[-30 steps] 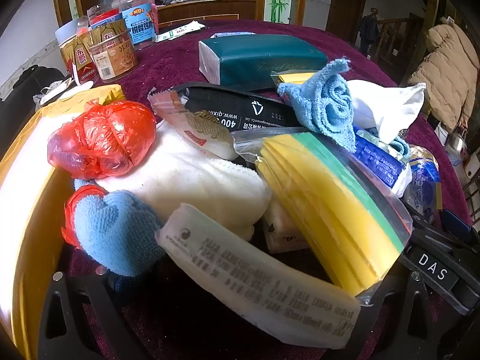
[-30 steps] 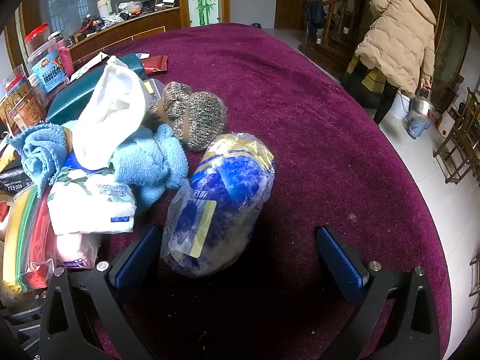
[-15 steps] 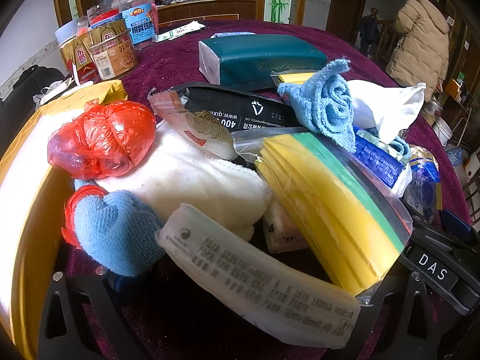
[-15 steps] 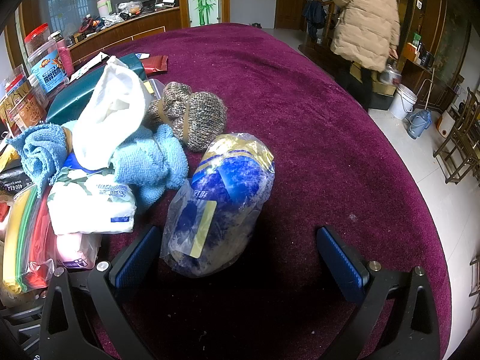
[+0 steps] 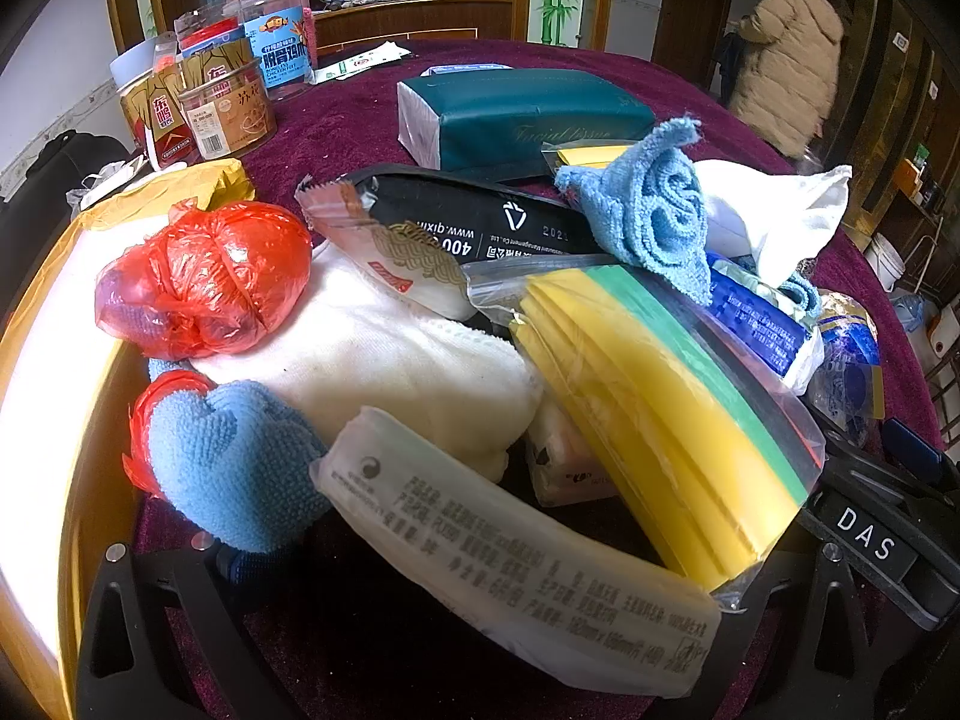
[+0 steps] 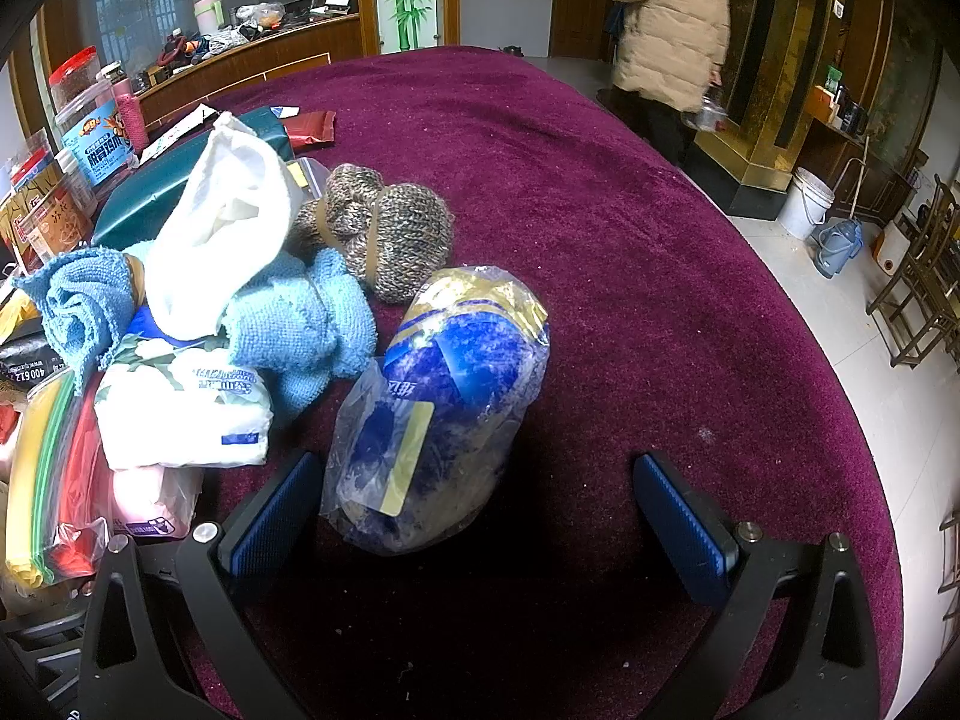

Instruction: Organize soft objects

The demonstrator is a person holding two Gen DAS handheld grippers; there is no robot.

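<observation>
While right claw gapes, crinkly bag, perhaps fleece, plush tablecloth

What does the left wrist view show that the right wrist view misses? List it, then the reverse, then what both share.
Only the left wrist view: the red plastic-wrapped bundle and the white towel. Only the right wrist view: the grey knitted bundle and the open right gripper. Both: the rolled blue cloth, the green tissue pack and the yellow sponge bag.

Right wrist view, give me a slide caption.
Open right gripper faces a blue bagged bundle on the purple tablecloth.
</observation>
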